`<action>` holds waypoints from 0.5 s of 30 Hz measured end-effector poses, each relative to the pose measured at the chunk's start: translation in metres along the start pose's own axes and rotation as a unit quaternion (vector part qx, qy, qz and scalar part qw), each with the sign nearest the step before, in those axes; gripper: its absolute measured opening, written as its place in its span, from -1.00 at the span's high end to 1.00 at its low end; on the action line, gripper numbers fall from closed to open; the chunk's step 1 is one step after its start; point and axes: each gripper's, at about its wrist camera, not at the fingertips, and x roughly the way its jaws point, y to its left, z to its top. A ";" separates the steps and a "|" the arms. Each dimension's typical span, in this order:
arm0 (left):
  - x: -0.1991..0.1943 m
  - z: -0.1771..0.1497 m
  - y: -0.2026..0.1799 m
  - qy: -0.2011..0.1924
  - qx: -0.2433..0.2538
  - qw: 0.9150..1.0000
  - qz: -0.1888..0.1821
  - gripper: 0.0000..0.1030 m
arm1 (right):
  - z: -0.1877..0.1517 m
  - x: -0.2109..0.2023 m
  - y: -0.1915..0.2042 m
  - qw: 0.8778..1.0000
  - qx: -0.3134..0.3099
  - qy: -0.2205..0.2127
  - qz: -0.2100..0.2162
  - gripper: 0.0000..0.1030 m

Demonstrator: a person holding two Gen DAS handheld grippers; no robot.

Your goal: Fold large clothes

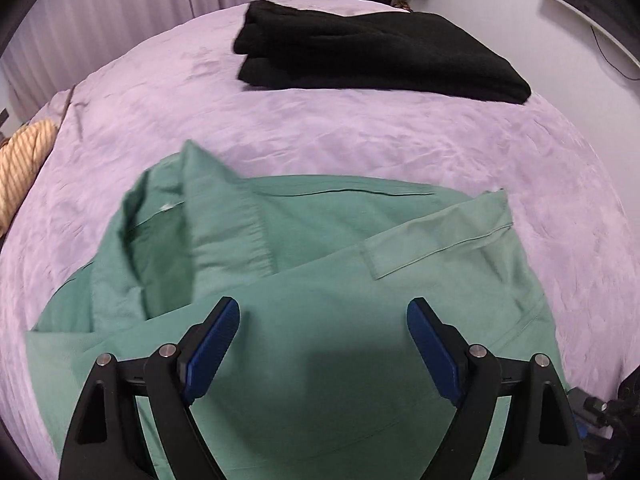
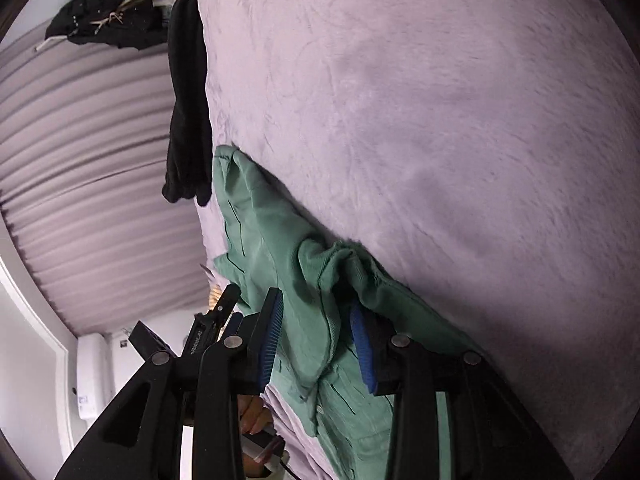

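Two garments on bed (image 1: 360,136) — green shirt (image 1: 320,240), black one (image 1: 360,48); left hand-held gripper (image 1: 323,316) agape, right hand-held gripper (image 2: 316,320) unclear.

My left gripper (image 1: 323,344) was a black plastic frame with two angled arms, round silver pivot screws and ribbed blue rubber pads (image 1: 212,354). My right gripper (image 2: 316,344) had the same black arms, silver screws and blue ribbed pads (image 2: 269,340). White lettering, too blurred to read, marked a black bar behind it.
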 end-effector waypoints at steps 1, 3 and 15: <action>0.007 0.002 -0.009 0.003 0.001 1.000 0.008 -0.69 | 0.001 0.000 0.001 1.000 0.001 -0.014 -0.003 0.98; 0.021 0.000 -0.017 0.016 -0.005 0.999 0.030 -0.69 | 0.002 -0.003 0.008 0.998 -0.021 -0.041 -0.041 0.95; -0.005 -0.009 0.026 0.020 -0.022 0.999 0.031 -0.79 | -0.017 -0.032 -0.003 0.993 -0.034 -0.051 -0.098 0.94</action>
